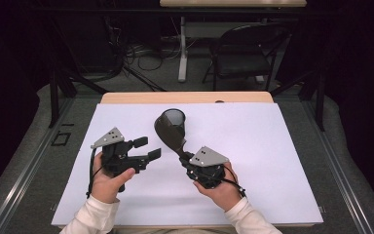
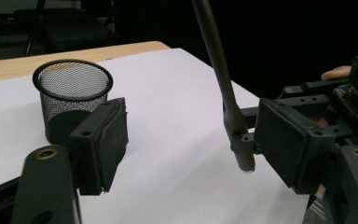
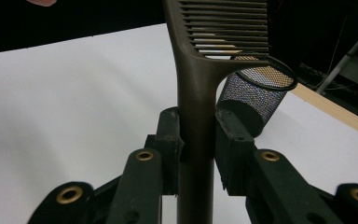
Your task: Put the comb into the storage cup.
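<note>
1. Looking down from the high view, the right gripper (image 1: 182, 157) clamps the handle of a dark slotted spatula (image 1: 169, 132), whose blade slants up over the black mesh cup (image 1: 176, 117) on the white sheet (image 1: 253, 146); the left gripper (image 1: 147, 148) hangs apart to the left, jaws parted and empty.
2. Left gripper view — its jaws stand apart with nothing between them; the cup (image 2: 72, 93) stands beyond, the spatula handle (image 2: 221, 79) at right.
3. Right gripper view — both pads press the spatula handle (image 3: 195, 116); the cup (image 3: 256, 91) sits just behind.
</note>
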Motion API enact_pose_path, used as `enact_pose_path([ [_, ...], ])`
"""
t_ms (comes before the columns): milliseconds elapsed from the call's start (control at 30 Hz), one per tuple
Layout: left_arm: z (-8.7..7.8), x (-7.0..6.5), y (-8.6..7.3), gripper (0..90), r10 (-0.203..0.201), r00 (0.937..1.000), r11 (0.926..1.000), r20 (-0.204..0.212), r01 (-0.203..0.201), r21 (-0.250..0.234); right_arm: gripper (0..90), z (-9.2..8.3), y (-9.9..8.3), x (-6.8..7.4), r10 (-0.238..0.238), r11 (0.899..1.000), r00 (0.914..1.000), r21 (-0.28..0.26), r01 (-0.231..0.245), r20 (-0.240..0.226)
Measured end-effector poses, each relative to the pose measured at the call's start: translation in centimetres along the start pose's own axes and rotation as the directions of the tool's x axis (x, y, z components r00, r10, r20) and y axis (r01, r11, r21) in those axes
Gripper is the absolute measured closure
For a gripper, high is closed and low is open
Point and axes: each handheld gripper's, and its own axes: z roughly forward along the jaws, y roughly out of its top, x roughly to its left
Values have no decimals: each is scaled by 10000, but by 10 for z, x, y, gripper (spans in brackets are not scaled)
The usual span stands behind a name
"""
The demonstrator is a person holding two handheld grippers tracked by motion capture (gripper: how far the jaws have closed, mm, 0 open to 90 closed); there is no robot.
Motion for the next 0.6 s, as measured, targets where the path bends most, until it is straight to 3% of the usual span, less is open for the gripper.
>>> enact_pose_path([
  [233, 3, 0, 3, 297, -156, 9999, 9997, -71, 157, 197, 728, 0, 0, 0, 3, 10000, 10000, -22, -3, 36],
  [467, 8, -1, 4, 351, -247, 9996, 9991, 136, 243, 344, 728, 0, 0, 1, 3, 10000, 10000, -60, -3, 67],
  [600, 12, -4, 3, 352, -494, 9987, 9980, 135, 488, 395, 728, 0, 0, 2, -19, 10000, 10000, -93, 20, 68],
])
